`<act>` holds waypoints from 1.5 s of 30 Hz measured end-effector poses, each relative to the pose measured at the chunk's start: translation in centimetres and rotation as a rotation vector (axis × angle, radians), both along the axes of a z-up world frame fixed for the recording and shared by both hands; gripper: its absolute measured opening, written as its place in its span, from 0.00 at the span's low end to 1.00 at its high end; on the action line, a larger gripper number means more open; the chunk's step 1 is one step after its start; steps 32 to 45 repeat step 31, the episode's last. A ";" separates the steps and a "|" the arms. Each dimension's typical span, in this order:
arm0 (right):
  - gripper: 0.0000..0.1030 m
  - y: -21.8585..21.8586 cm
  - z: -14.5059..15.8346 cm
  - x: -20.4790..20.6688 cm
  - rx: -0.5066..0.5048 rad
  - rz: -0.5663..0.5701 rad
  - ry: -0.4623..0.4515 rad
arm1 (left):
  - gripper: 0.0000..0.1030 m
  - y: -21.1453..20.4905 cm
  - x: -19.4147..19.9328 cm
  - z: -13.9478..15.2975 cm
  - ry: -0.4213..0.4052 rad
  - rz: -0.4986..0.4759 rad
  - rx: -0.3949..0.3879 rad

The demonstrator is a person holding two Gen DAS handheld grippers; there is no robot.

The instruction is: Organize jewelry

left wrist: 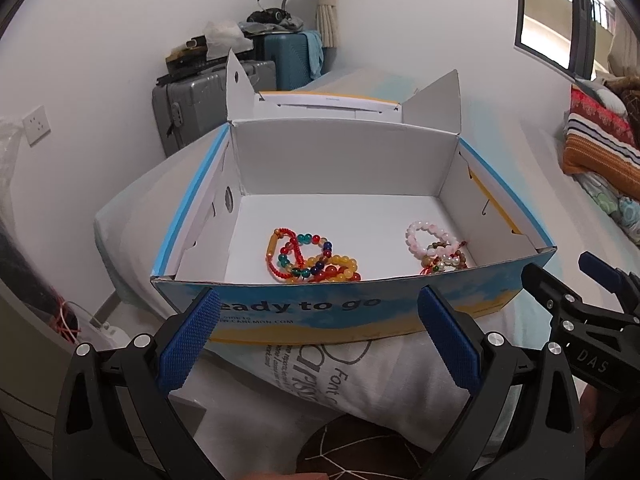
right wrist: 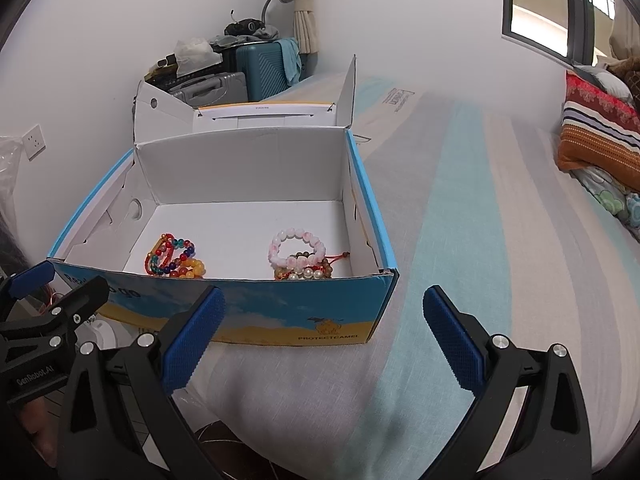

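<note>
An open blue and yellow cardboard box [left wrist: 344,312] [right wrist: 256,312] sits on the bed. Inside on its white floor, a pile of multicoloured and orange bead bracelets [left wrist: 312,260] [right wrist: 176,258] lies at the left. A pink bead bracelet [left wrist: 430,238] [right wrist: 298,248] lies at the right on top of brown and pearl bracelets [left wrist: 444,260] [right wrist: 308,270]. My left gripper [left wrist: 318,308] is open and empty just in front of the box's near wall. My right gripper [right wrist: 324,312] is open and empty, in front of the box's near right corner. Each gripper shows in the other's view: right [left wrist: 580,308], left [right wrist: 52,304].
The box lid [left wrist: 320,104] [right wrist: 256,112] stands open at the back. The striped bedsheet [right wrist: 480,240] spreads to the right. A white printed bag [left wrist: 360,376] lies under the box front. Suitcases [left wrist: 208,96] [right wrist: 256,68] stand by the wall. Folded blankets [left wrist: 600,140] [right wrist: 600,136] lie far right.
</note>
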State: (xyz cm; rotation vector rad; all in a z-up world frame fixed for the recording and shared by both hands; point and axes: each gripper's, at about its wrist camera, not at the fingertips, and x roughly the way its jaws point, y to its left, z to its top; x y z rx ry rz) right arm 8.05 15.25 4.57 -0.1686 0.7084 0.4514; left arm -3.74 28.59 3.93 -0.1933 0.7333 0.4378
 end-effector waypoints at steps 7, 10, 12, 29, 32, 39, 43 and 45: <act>0.93 0.1 -0.1 0.0 0.001 -0.001 0.003 | 0.94 -0.1 0.2 -0.1 0.007 -0.010 -0.014; 0.93 0.1 -0.2 0.0 0.003 -0.002 0.004 | 0.94 -0.3 0.3 -0.2 0.006 -0.018 -0.008; 0.93 0.1 -0.3 -0.1 0.003 -0.003 0.003 | 0.94 -0.3 0.4 -0.2 0.008 -0.021 -0.011; 0.93 0.0 -0.2 0.0 0.005 -0.008 0.006 | 0.94 -0.7 0.4 0.0 -0.010 -0.032 -0.024; 0.93 0.0 -0.2 -0.1 0.006 -0.008 0.005 | 0.94 -0.7 0.4 0.0 -0.007 -0.036 -0.029; 0.93 0.0 -0.2 -0.1 0.006 -0.008 0.005 | 0.94 -0.7 0.4 0.0 -0.007 -0.036 -0.029; 0.93 0.0 -0.2 -0.1 0.006 -0.008 0.005 | 0.94 -0.7 0.4 0.0 -0.007 -0.036 -0.029; 0.93 0.0 -0.2 -0.1 0.006 -0.008 0.005 | 0.94 -0.7 0.4 0.0 -0.007 -0.036 -0.029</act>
